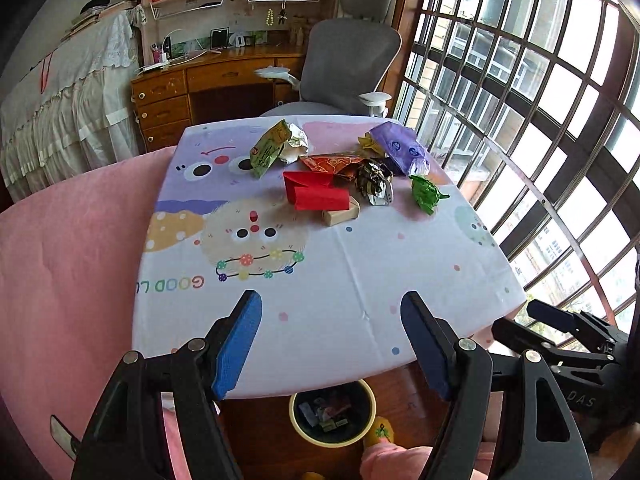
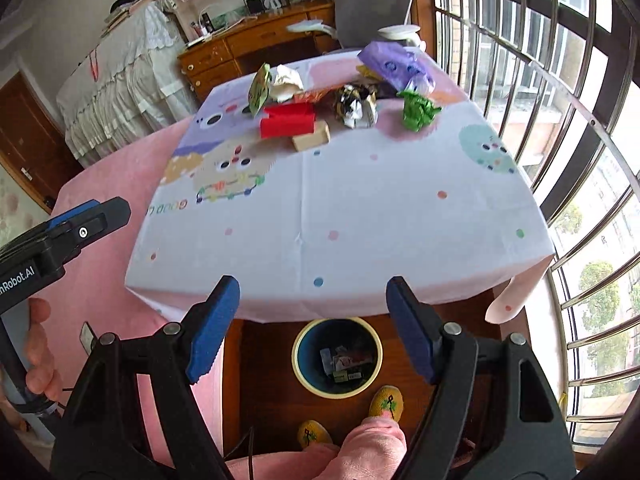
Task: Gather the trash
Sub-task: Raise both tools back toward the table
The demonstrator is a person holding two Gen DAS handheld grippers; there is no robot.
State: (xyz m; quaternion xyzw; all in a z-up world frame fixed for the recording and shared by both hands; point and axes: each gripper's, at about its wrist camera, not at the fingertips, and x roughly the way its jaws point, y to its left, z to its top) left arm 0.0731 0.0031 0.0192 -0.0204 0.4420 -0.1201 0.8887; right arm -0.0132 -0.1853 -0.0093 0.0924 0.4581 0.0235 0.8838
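- Both claws are empty. The left gripper (image 1: 332, 344) has its jaws wide apart with nothing between them, and so does the right gripper (image 2: 312, 328).
- The trash sits in a heap at the table's (image 1: 360, 280) far side, toward 12 o'clock in both views: red box (image 1: 316, 194), tan block (image 1: 340, 214), green wad (image 1: 426, 194), dark foil ball (image 1: 374, 182), purple bag (image 1: 398, 146), green-yellow packet (image 1: 270, 150).
- The bin (image 2: 298, 356) stands on the floor by the table's near edge, at 6 o'clock, with wrappers already inside.
- I judge the step to be between drops: some trash is binned and the heap is not yet cleared.
- The next move calls for a reach toward 12 o'clock across the bare cloth.
- The red box and tan block lie nearest; the green wad, alone at 1 o'clock, looks easiest for the right gripper.
- Crumpled pieces touch each other, so a pinch may drag a neighbour.
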